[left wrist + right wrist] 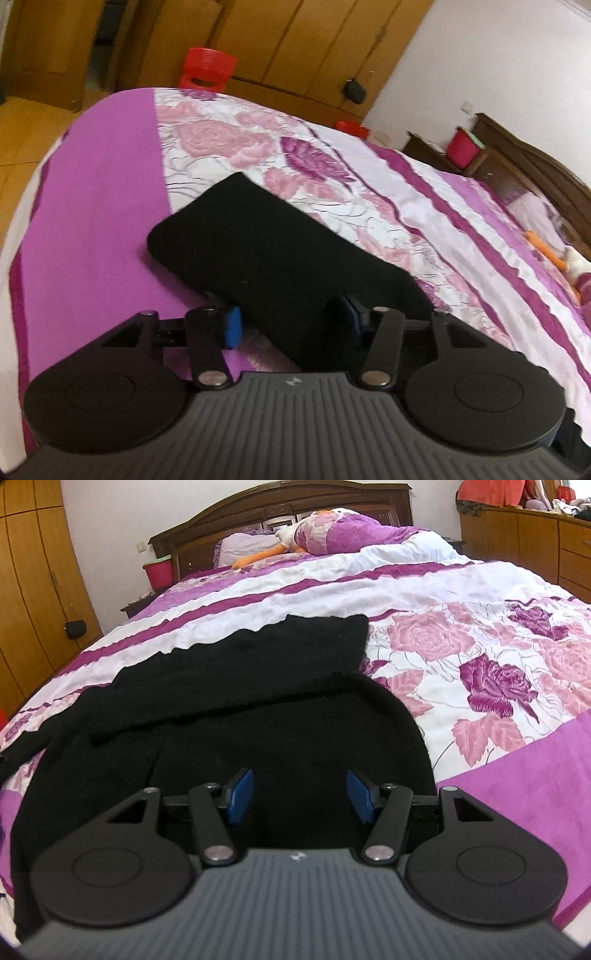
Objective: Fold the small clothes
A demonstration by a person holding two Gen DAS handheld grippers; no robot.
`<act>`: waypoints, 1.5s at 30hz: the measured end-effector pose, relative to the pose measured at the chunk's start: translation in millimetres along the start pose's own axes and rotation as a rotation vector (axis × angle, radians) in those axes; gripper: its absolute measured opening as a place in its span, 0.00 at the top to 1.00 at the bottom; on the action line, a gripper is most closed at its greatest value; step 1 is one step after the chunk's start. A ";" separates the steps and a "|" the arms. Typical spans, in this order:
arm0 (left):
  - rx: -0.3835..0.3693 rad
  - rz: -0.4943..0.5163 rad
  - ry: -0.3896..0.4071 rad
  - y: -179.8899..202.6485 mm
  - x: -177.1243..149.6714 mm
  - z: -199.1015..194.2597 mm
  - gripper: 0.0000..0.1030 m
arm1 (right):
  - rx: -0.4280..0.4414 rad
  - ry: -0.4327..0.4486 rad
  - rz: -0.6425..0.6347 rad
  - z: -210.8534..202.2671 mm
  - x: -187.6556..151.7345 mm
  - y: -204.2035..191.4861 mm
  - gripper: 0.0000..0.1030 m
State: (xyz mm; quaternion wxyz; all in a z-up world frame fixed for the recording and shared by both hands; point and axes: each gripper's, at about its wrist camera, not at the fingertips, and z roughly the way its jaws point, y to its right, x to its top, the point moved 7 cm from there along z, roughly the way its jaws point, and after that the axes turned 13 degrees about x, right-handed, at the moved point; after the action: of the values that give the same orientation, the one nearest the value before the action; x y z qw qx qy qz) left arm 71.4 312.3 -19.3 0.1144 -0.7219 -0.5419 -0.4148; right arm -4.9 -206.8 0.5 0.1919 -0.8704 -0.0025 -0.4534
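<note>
A black garment (236, 701) lies partly folded on the bed's purple and floral cover (480, 657). In the left wrist view one folded end of the black garment (266, 258) stretches away from my left gripper (291, 325), which is open with the cloth between its blue pads (232, 326). My right gripper (301, 795) is open just above the garment's near part, its blue pads (242, 794) spread wide and holding nothing.
The bed has a dark wooden headboard (280, 506) with pillows and an orange and white soft toy (266, 554). A red bucket (159, 570) stands on a nightstand. Wooden wardrobes (295, 44) and a red stool (208, 68) stand beyond the bed.
</note>
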 end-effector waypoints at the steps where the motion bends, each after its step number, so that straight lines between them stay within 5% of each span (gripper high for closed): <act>1: -0.030 -0.012 0.000 -0.2 1.3 0.6 0.45 | 0.002 -0.004 0.001 0.8 -0.9 0.1 0.43; 7: -0.069 -0.022 -0.029 1.1 7.2 15.2 0.49 | 0.008 -0.007 0.004 0.9 -4.4 -1.8 0.43; 9: -0.061 0.001 -0.023 1.4 9.4 13.7 0.76 | 0.013 -0.006 0.005 -0.2 -4.1 -2.2 0.43; 12: -0.113 -0.034 -0.039 -4.8 14.8 9.0 0.89 | 0.023 0.004 0.007 -2.8 -2.4 -2.8 0.43; 23: -0.275 -0.034 0.026 -1.3 39.2 -42.6 0.91 | 0.057 0.054 0.016 -8.7 6.2 -6.7 0.43; 32: -0.481 0.086 0.120 60.9 47.9 -113.6 0.91 | 0.079 0.073 0.020 -12.5 7.1 -7.7 0.43; 38: -0.559 0.199 0.161 121.0 30.2 -161.6 0.91 | 0.082 0.082 0.033 -13.7 7.3 -4.4 0.43; 45: -0.665 0.340 0.135 192.8 -30.7 -211.3 0.91 | 0.082 0.104 0.064 -18.1 8.5 5.9 0.43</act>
State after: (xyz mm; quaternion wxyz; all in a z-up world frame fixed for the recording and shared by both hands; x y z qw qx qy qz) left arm 138.1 86.8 146.4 -0.0235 -0.7703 -0.2414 -0.5898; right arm -13.1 -219.8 14.6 0.2416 -0.8366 0.0167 -0.4913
